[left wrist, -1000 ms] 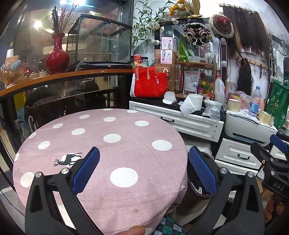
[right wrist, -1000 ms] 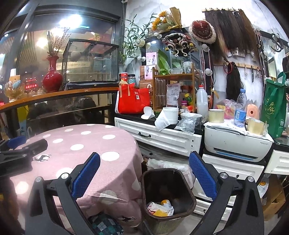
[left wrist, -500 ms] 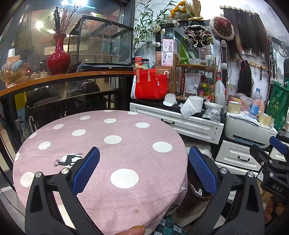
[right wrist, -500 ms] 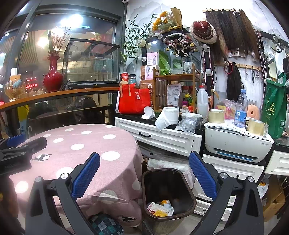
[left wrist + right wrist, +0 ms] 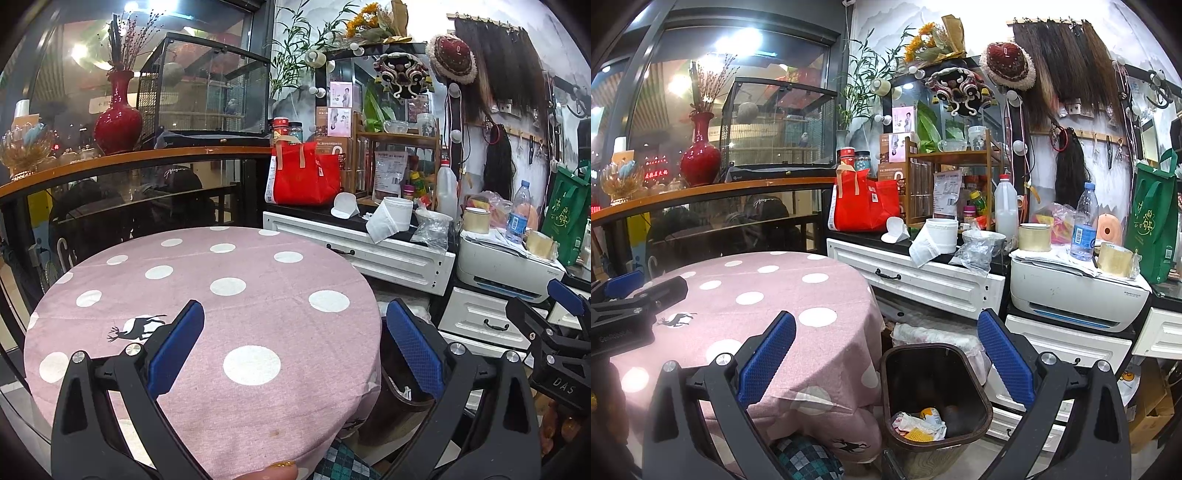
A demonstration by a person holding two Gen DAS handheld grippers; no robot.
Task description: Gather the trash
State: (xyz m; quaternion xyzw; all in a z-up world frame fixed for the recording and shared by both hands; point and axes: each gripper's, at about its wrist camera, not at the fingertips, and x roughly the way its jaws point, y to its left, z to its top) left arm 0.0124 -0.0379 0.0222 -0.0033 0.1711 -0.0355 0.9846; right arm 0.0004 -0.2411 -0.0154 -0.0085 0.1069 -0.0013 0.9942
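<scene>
A dark brown trash bin (image 5: 971, 391) stands on the floor beside the round table; crumpled wrappers and paper trash (image 5: 918, 424) lie at its bottom. My right gripper (image 5: 886, 354) is open and empty, held above the bin's near side. My left gripper (image 5: 295, 343) is open and empty above the pink polka-dot tablecloth (image 5: 221, 295), which shows no trash on it. The bin's rim (image 5: 402, 395) peeks past the table's right edge in the left wrist view. Each gripper also shows at the edge of the other's view.
White drawer cabinets (image 5: 923, 284) with a paper roll (image 5: 938, 236), a red bag (image 5: 864, 206) and bottles stand behind the bin. A white printer (image 5: 1075, 295) sits to the right. A wood-topped glass railing (image 5: 129, 162) curves behind the table.
Both views have shifted only slightly; the grippers stay open and empty and the trash in the bin has not moved.
</scene>
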